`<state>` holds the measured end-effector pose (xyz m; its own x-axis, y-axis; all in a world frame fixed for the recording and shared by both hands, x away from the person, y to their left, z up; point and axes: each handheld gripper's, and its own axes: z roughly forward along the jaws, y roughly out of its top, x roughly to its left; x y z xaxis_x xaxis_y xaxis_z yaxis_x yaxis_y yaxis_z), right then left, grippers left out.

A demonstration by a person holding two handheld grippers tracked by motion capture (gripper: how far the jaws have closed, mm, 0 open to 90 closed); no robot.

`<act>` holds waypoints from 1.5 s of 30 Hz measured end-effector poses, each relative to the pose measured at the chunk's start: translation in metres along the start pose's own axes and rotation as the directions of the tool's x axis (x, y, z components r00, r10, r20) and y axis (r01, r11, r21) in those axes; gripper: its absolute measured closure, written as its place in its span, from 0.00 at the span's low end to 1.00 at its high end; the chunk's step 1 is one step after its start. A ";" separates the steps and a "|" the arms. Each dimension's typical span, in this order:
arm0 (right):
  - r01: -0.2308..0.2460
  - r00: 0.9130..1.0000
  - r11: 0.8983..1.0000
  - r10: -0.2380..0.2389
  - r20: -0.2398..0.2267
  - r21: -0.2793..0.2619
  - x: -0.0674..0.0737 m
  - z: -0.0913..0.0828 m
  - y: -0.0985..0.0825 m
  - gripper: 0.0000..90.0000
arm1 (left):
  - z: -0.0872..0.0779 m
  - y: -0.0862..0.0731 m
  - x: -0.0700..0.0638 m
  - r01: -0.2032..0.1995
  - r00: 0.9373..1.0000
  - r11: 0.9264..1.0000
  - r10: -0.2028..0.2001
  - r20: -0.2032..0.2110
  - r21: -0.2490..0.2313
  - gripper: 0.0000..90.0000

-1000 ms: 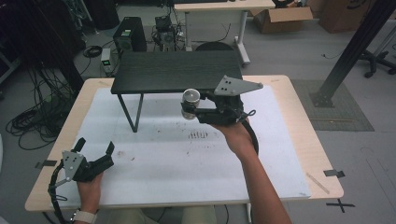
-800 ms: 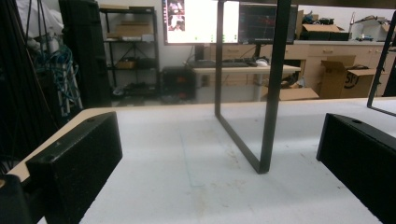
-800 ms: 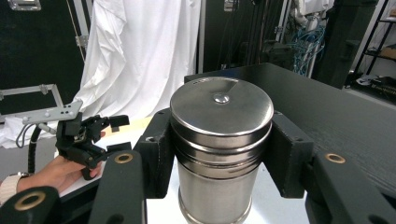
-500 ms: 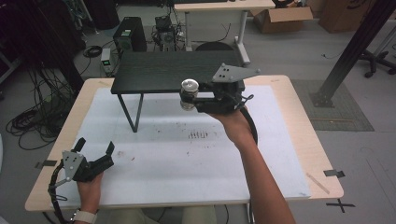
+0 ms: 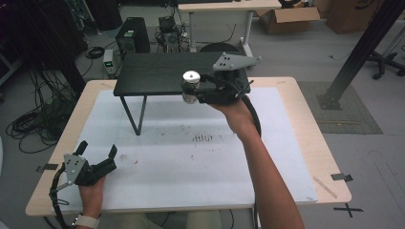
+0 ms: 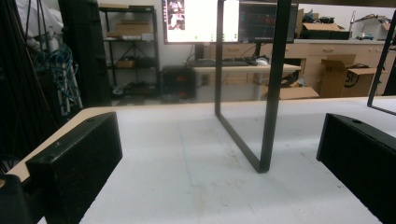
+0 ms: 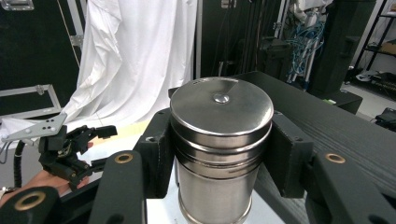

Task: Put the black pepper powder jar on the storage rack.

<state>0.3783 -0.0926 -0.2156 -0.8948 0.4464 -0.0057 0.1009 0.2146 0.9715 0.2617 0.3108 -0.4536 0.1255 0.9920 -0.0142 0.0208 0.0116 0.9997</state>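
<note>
Your steel canister (image 7: 221, 140) is polished metal, glossy, with a brushed sheen across its flat lid and smooth ribbed bands below. The fingers (image 7: 289, 158) clamped against it look like matt black plastic, slightly grainy, with brass-coloured inserts. The small black shelf (image 5: 162, 74) has a matt, finely ribbed woodgrain top on thin matt black metal legs. Your desk (image 5: 296, 102) shows pale wood at the rim, under a white matt sheet (image 5: 191, 162), scuffed and stained.

No word, number or brand can be read with certainty. The cardboard box (image 6: 342, 74) at the far right of the left gripper view bears a dark curved logo, too small to name. The monitor (image 6: 200, 20) behind shows content too blurred to read.
</note>
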 end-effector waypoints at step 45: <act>-0.074 0.966 0.997 0.076 0.247 -0.017 -0.076 0.054 0.027 0.55 | 0.000 0.000 0.000 0.001 1.000 1.000 -0.001 0.001 0.002 0.01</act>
<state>0.4730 -0.0740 -0.2019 -0.7494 0.6620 0.0100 0.1598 0.1661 0.9731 0.2618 0.3111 -0.4535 0.1266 0.9918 -0.0148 0.0233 0.0119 0.9997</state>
